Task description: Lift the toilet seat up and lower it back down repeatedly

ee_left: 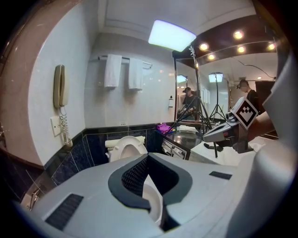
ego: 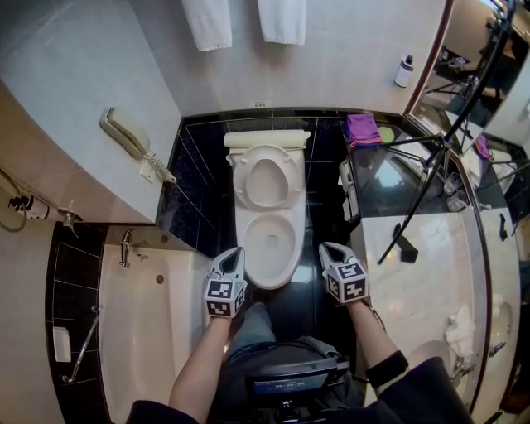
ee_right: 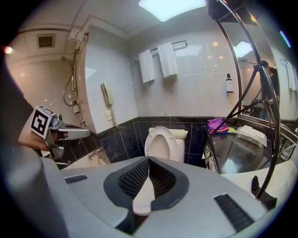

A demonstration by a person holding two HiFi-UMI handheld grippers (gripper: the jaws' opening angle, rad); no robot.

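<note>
The white toilet (ego: 270,240) stands against the dark tiled wall with its bowl open. Its seat (ego: 267,178) is raised and leans back against the tank; it also shows upright in the left gripper view (ee_left: 126,148) and the right gripper view (ee_right: 160,142). My left gripper (ego: 235,251) hovers at the bowl's front left, shut, with nothing between its fingers. My right gripper (ego: 325,247) hovers at the bowl's front right, also shut and empty. Neither touches the toilet. Each gripper appears in the other's view: right gripper (ee_left: 228,130), left gripper (ee_right: 70,133).
A bathtub (ego: 157,323) lies to the left, with a wall phone (ego: 124,132) above it. A vanity counter (ego: 414,248) runs along the right, with a tripod (ego: 431,174), a purple cloth (ego: 363,128) and a bottle (ego: 403,72). Towels (ego: 207,21) hang over the tank.
</note>
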